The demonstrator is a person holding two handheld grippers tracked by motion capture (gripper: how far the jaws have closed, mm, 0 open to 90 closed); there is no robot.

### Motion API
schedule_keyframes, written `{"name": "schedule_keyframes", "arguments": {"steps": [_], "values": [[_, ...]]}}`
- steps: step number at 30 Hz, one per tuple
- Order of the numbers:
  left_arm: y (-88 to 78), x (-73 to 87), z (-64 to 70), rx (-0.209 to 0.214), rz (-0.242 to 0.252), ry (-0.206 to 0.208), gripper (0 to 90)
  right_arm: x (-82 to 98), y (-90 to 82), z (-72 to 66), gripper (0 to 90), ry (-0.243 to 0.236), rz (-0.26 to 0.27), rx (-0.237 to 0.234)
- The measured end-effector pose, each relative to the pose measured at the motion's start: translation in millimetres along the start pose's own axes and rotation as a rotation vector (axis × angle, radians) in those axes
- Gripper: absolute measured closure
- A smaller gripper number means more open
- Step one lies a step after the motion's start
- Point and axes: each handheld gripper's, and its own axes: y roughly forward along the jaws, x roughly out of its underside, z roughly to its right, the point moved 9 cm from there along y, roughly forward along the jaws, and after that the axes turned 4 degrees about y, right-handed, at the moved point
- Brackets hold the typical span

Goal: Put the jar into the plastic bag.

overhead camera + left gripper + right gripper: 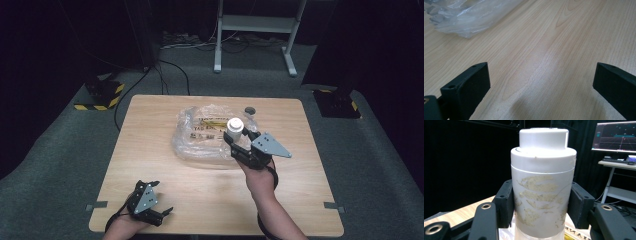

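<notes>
The right gripper (239, 136) is clamped on a white bottle (234, 127), its pads pressing the bottle's sides below the cap in the right gripper view (543, 187). The bottle stands upright, its long axis vertical, held above the clear bag (200, 132) lying at the middle of the tabletop (150, 165). The left gripper (159, 199) rests at the near left edge, jaws spread and empty, well apart from both bottle and bag, so the right hand is far nearer to whatever comes next.
</notes>
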Motion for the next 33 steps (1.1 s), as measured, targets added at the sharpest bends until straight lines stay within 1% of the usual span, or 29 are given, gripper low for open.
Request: {"name": "schedule_keyframes", "arguments": {"steps": [9, 12, 13, 14, 15, 18, 19, 22, 27, 29, 31, 33], "values": [[-0.2, -0.1, 0.1, 0.002, 0.001, 0.003, 1.4, -1.6, 12.5, 8.0, 45.9, 0.004, 0.008, 0.033], [-0.4, -0.2, -0.1, 0.003, 0.004, 0.002, 1.4, -2.0, 20.8, 12.0, 45.9, 0.003, 0.008, 0.046], [-0.4, -0.2, -0.1, 0.003, 0.004, 0.002, 1.4, -2.0, 20.8, 12.0, 45.9, 0.003, 0.008, 0.046], [-0.6, -0.2, -0.1, 0.002, 0.006, 0.002, 1.4, -1.5, 25.1, 13.7, 45.9, 0.006, 0.005, 0.052], [-0.6, -0.2, -0.1, 0.002, 0.006, 0.002, 1.4, -1.5, 25.1, 13.7, 45.9, 0.006, 0.005, 0.052], [-0.4, -0.1, -0.1, 0.002, 0.003, 0.003, 1.4, -0.8, 33.9, 17.2, 45.9, 0.004, 0.004, 0.061], [-0.3, -0.1, 0.2, 0.002, 0.002, 0.004, 1.4, -0.8, 33.9, 17.2, 45.9, 0.004, 0.004, 0.061], [-0.4, -0.2, 0.4, 0.002, 0.004, 0.006, 1.4, -0.5, 41.9, 19.9, 45.9, 0.002, -0.001, 0.065], [-0.6, -0.2, 0.1, 0.003, 0.006, 0.003, 1.4, -1.1, 50.3, 22.4, 45.9, -0.002, -0.003, 0.070], [-0.6, -0.3, 0.0, 0.003, 0.007, 0.002, 1.4, -1.3, 55.1, 24.1, 45.9, 0.007, -0.005, 0.077], [-0.6, -0.3, 0.1, 0.003, 0.006, 0.001, 1.4, -1.5, 56.5, 24.9, 45.9, 0.004, -0.003, 0.078], [-0.5, -0.3, 0.1, 0.003, 0.006, 0.003, 1.4, -0.4, 62.5, 28.0, 45.9, 0.009, -0.006, 0.091]]}}
